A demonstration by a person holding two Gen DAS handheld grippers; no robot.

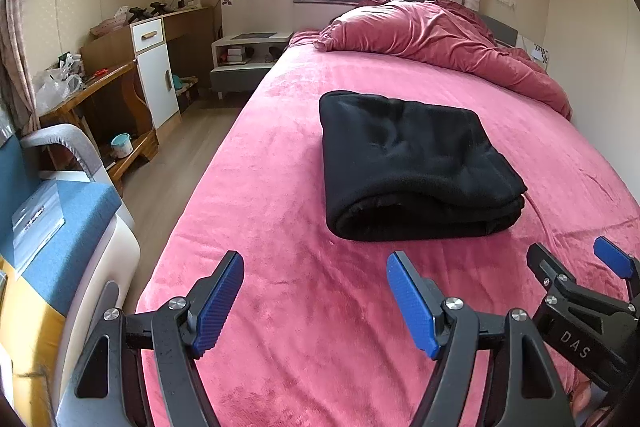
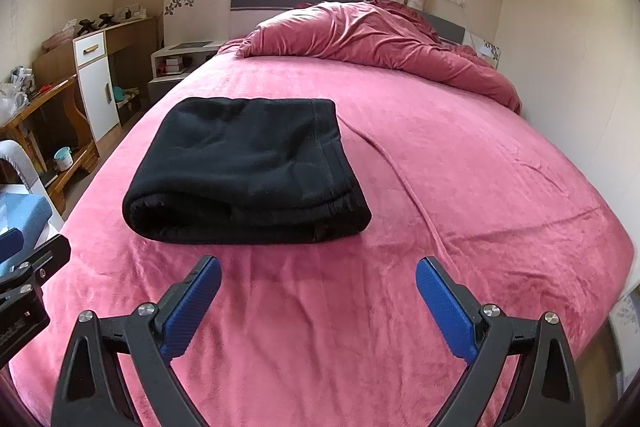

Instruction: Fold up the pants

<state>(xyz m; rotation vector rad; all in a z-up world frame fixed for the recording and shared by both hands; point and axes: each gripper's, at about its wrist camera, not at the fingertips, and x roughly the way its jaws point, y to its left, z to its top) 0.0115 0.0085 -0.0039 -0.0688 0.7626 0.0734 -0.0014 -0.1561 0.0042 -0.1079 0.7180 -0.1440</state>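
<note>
Left gripper [image 1: 316, 303]: jaws spread wide, nothing between the blue pads, nothing held; it hangs above bare pink cover, short of the folded bundle.
Right gripper [image 2: 318, 307]: jaws spread wide too, empty, touching nothing; it also hangs over bare cover on the near side of the bundle.
Grippers side by side: the right one shows at the lower right edge of the left wrist view, the left one at the lower left edge of the right wrist view; they are near each other but apart.
Pants [image 1: 416, 167]: one black garment, folded into a thick rectangular bundle with several layers stacked at its near edge; it lies flat in the middle of the bed, clear of both grippers.
Bed cover [image 1: 280, 147]: one pink plush sheet, lightly creased, with a long ridge running from beside the bundle toward the near right in the right wrist view.
Duvet [image 1: 440, 39]: one darker pink heap, bunched at the head of the bed under the window, well apart from the pants.
Bedside unit [image 1: 244, 55]: one, white and grey, left of the headboard.
Cabinet [image 1: 154, 67]: one white-fronted, with one drawer and one door, against the left wall.
Cup [image 1: 121, 145]: one pale blue, on the low wooden shelf by the floor.
</note>
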